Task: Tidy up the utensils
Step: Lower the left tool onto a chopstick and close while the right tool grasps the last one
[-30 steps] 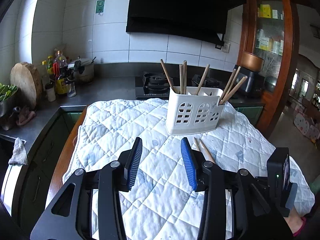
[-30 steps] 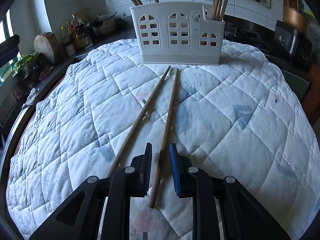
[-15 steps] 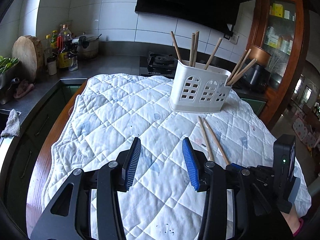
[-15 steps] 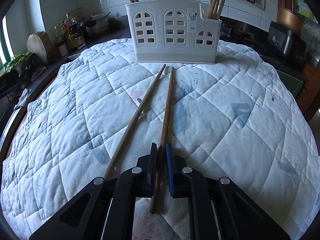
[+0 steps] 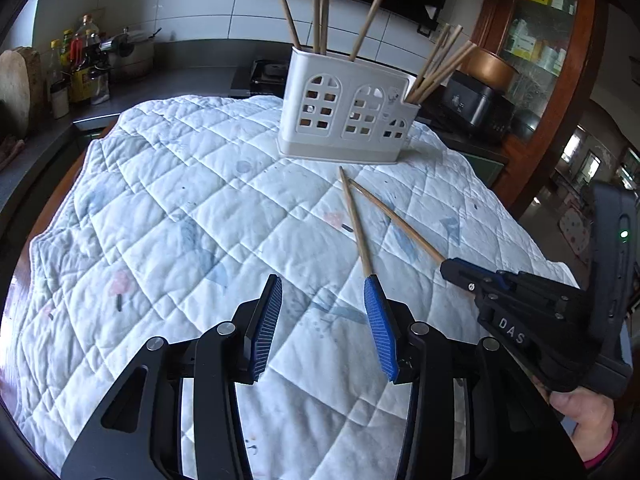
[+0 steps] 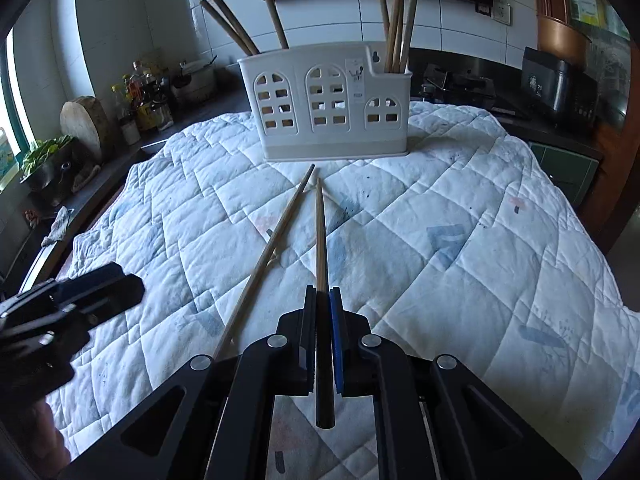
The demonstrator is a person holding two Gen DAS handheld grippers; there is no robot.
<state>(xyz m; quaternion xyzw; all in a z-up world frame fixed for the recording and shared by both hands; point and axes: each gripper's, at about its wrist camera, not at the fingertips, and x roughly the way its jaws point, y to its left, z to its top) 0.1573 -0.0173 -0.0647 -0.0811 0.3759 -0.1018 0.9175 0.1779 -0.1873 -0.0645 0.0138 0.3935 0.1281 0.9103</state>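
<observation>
My right gripper (image 6: 322, 292) is shut on a wooden chopstick (image 6: 320, 232) and holds it lifted, its tip pointing at the white utensil holder (image 6: 328, 108). It also shows in the left wrist view (image 5: 450, 266) gripping that chopstick (image 5: 396, 222). A second chopstick (image 6: 272, 248) lies on the quilted cloth just left of it, and in the left wrist view (image 5: 354, 220) its near end lies at my right fingertip. My left gripper (image 5: 324, 288) is open and empty above the cloth. The holder (image 5: 346, 120) has several chopsticks standing in it.
The white quilted cloth (image 5: 180, 208) covers the table. A dark counter on the left carries bottles (image 5: 76, 72), a pot and a round wooden board (image 6: 86, 120). A stove and a black appliance (image 6: 556, 84) stand behind the holder. A wooden cabinet (image 5: 540, 48) is on the right.
My right gripper closed on the right-hand chopstick and raised it off the cloth. My left gripper moved forward and down toward the other chopstick, still open.
</observation>
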